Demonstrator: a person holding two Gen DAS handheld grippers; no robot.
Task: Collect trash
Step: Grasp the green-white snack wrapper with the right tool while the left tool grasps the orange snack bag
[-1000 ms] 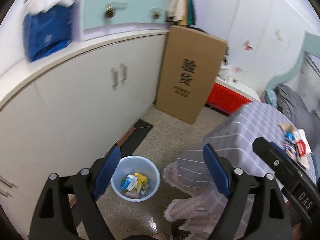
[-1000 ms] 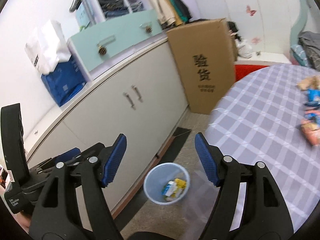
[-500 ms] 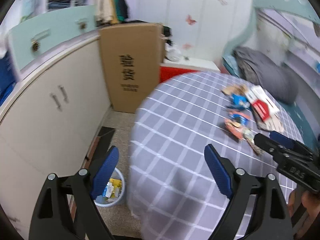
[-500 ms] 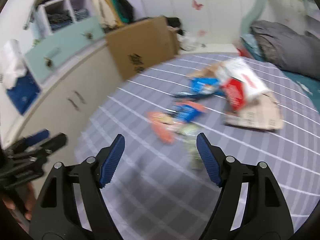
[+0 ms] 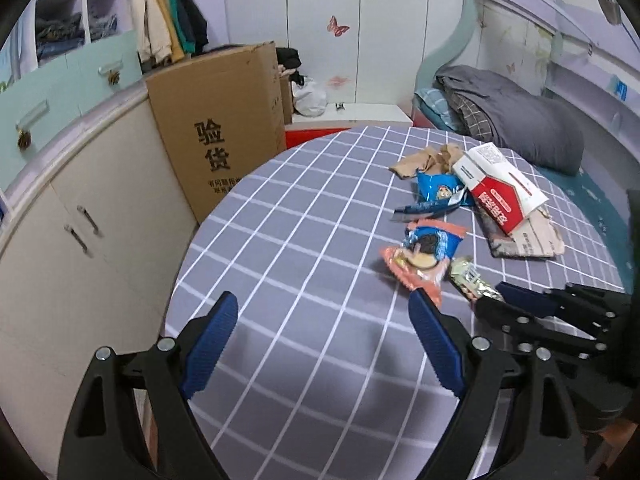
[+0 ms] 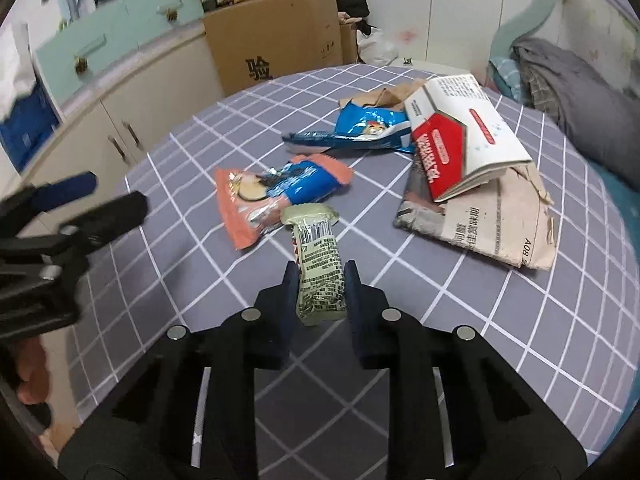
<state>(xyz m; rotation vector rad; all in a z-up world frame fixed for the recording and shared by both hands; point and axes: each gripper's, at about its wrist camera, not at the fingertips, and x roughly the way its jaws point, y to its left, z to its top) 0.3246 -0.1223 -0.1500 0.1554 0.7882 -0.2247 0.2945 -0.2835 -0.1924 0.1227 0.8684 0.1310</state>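
Note:
Trash lies on a round table with a grey checked cloth (image 5: 304, 248). My right gripper (image 6: 318, 280) is shut on a pale green snack wrapper (image 6: 318, 264), also seen in the left wrist view (image 5: 466, 276). Beyond it lie an orange and blue wrapper (image 6: 276, 192), a blue wrapper (image 6: 360, 132), a red and white carton (image 6: 460, 140), a folded newspaper (image 6: 492, 224) and crumpled brown paper (image 6: 384, 96). My left gripper (image 5: 324, 340) is open and empty above the cloth, left of the trash. It shows at the left edge of the right wrist view (image 6: 76, 208).
A tall cardboard box (image 5: 224, 128) leans on white cabinets (image 5: 80, 216) to the left of the table. A bed with a grey blanket (image 5: 508, 120) is behind the table on the right. The bin is out of view.
Both grippers swung from the bin on the floor up to the table. The right gripper went from open to shut on the pale green wrapper. The left stays open.

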